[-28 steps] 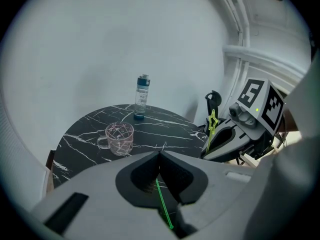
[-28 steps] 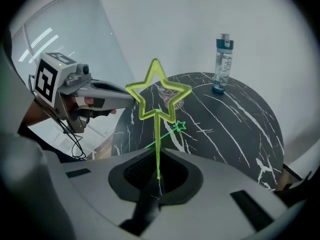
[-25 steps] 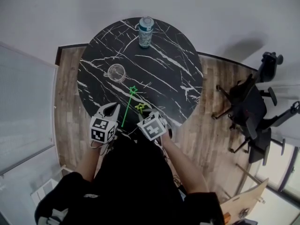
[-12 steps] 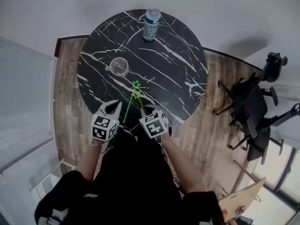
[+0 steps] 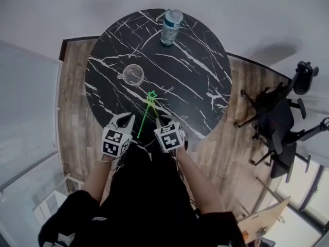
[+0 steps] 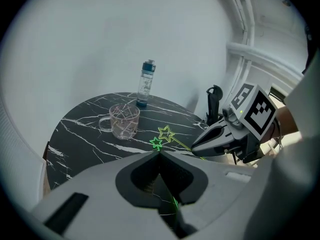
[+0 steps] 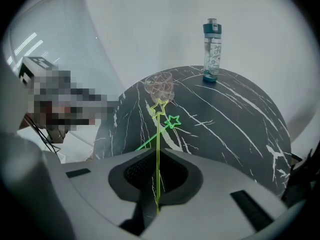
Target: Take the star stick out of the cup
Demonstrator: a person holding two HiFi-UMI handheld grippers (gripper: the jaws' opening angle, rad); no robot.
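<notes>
A clear glass cup (image 5: 133,75) with a handle stands on the round black marble table (image 5: 200,81); no stick shows in it. My left gripper (image 5: 127,118) is shut on a green star stick (image 5: 145,116) at the table's near edge, its star (image 6: 156,143) pointing toward the cup (image 6: 122,120). My right gripper (image 5: 160,120) is shut on a yellow star stick (image 7: 158,149), whose star (image 7: 159,106) sits just beside the green star (image 7: 173,120). Both stars are clear of the cup (image 7: 160,85).
A water bottle (image 5: 171,27) stands upright at the table's far edge. Black office chairs (image 5: 277,122) are on the wooden floor to the right. A low white partition (image 5: 25,112) runs along the left.
The yellow star has swung away from the right gripper, out toward the green star. The green stick and left gripper have hardly moved. The head view has shifted slightly.
</notes>
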